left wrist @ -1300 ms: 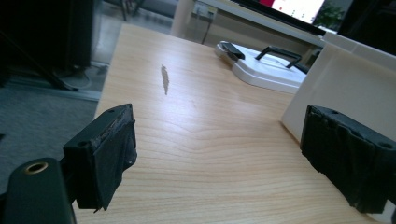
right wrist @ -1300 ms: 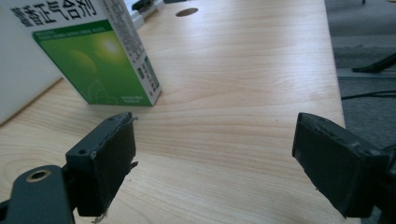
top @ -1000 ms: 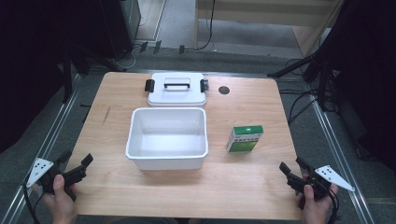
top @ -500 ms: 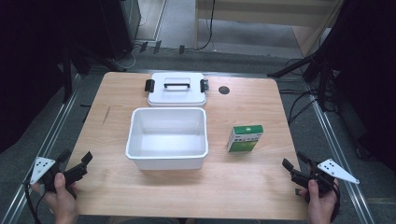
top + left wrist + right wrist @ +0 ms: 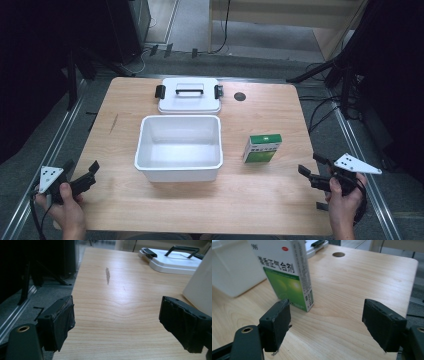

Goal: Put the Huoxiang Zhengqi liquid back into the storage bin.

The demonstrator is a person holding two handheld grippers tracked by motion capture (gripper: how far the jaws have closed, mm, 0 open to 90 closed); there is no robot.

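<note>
on my table: 1 green box, 1 white bin, 1 lid. my 2 tongs, left and right, gape released, grasping nothing; the right's jaws just widened.

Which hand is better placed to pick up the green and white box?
Right: the right tool is open beside the green and white cardboard box; the white plastic bin separates the left tool from it.

overhead forward-down, two low gripper close-ups
</note>
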